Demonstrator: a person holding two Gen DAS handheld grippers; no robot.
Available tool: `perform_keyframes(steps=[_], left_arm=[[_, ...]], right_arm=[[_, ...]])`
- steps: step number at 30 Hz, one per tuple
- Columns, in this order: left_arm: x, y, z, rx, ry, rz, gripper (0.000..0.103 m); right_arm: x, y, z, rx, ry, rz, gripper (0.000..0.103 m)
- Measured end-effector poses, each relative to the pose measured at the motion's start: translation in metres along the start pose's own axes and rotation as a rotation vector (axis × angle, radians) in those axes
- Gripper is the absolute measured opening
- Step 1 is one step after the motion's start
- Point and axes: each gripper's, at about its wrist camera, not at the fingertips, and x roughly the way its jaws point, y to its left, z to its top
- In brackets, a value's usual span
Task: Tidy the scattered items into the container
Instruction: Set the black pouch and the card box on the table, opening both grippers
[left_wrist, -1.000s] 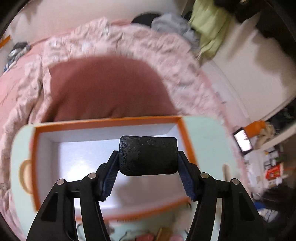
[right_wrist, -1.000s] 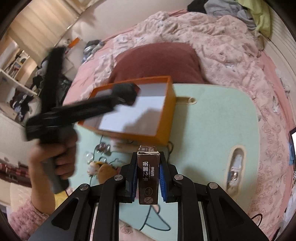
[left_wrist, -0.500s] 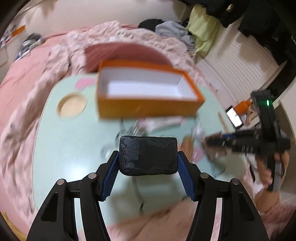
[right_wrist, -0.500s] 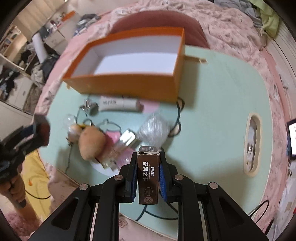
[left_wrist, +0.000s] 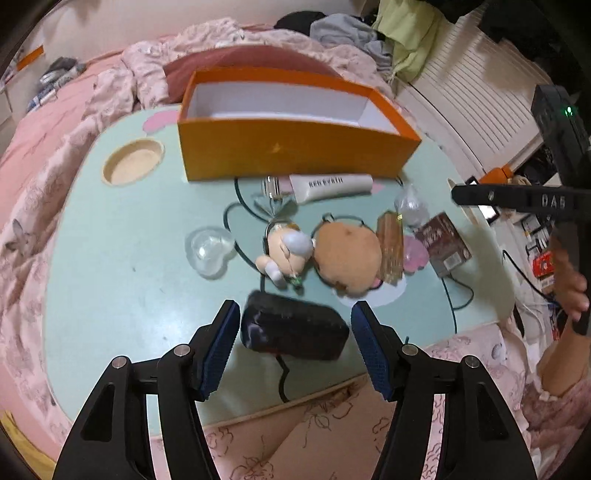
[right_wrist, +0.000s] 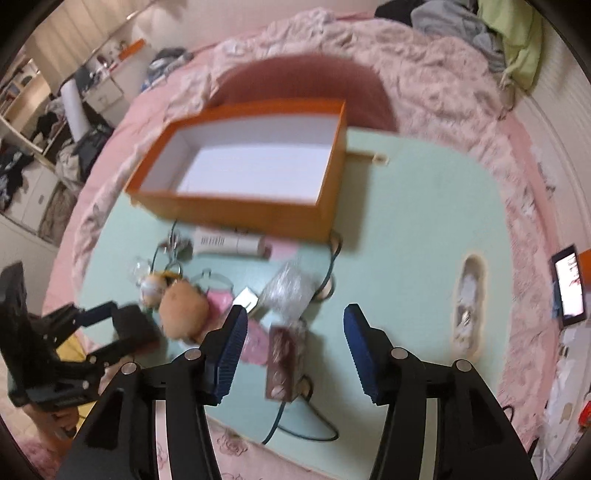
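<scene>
An empty orange box (left_wrist: 295, 155) (right_wrist: 240, 206) stands at the far side of the mint-green table (left_wrist: 110, 258). My left gripper (left_wrist: 295, 308) hangs over the near edge, and a black case (left_wrist: 293, 330) lies tilted between its fingers with a gap on each side. My right gripper (right_wrist: 295, 314) has its jaws opening. A small brown box (right_wrist: 286, 363) (left_wrist: 443, 245) lies flat on the table below it, clear of the pads. Between the grippers and the orange box lie a white tube (left_wrist: 332, 186), a tan plush (left_wrist: 347, 258) and a small doll (left_wrist: 284, 251).
A clear heart-shaped shell (left_wrist: 210, 251), a crinkled clear wrap (right_wrist: 290, 291) and a dark cable (left_wrist: 454, 306) also lie on the table. It has a round recess (left_wrist: 133, 166) and a long slot (right_wrist: 469, 295). Pink bedding surrounds it; a lit phone (right_wrist: 569, 286) lies at the right.
My left gripper came back from over the orange box to the near edge, and the black case dropped out of its grip. My right gripper opened and the brown box fell onto the table.
</scene>
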Motion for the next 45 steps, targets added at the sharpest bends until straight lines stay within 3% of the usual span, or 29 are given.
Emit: perform_keyframes(steps=[2, 6, 8, 11, 17, 19, 21, 24, 29, 38, 42, 45], left_arm=[[-0.008, 0.001, 0.008, 0.004, -0.019, 0.023, 0.064], [-0.034, 0.01, 0.032, -0.015, -0.1, -0.009, 0.064], [-0.046, 0.023, 0.054, -0.066, -0.158, -0.01, 0.073], [-0.046, 0.042, 0.083, -0.125, -0.223, 0.036, 0.076], [0.001, 0.085, 0.127, -0.251, -0.194, 0.057, 0.076], [0.016, 0.092, 0.136, -0.27, -0.179, 0.02, 0.076], [0.031, 0.095, 0.14, -0.295, -0.144, -0.042, 0.076], [0.045, 0.092, 0.138, -0.318, -0.091, -0.117, 0.076], [0.041, 0.07, 0.128, -0.253, -0.086, -0.059, 0.076], [0.037, 0.083, 0.128, -0.281, -0.086, -0.065, 0.076], [0.025, 0.085, 0.129, -0.284, -0.131, -0.061, 0.076], [0.011, 0.086, 0.134, -0.273, -0.175, -0.022, 0.076]], right_arm=[[-0.005, -0.003, 0.016, 0.004, -0.028, -0.027, 0.054], [0.003, -0.016, 0.05, 0.061, -0.022, -0.03, 0.054], [0.013, -0.022, 0.064, 0.096, -0.007, -0.045, 0.054], [0.029, -0.031, 0.077, 0.135, 0.008, -0.069, 0.046], [0.052, -0.042, 0.092, 0.191, 0.039, -0.025, 0.036], [0.059, -0.037, 0.096, 0.155, 0.055, -0.037, 0.028], [0.067, -0.033, 0.1, 0.129, 0.073, -0.049, 0.017], [0.076, -0.028, 0.104, 0.103, 0.094, -0.08, 0.012], [0.078, -0.011, 0.098, 0.02, 0.087, -0.184, 0.012], [0.077, -0.002, 0.096, -0.023, 0.089, -0.186, 0.012], [0.067, 0.003, 0.096, -0.058, 0.05, -0.211, 0.012], [0.056, 0.009, 0.097, -0.086, 0.018, -0.247, 0.022]])
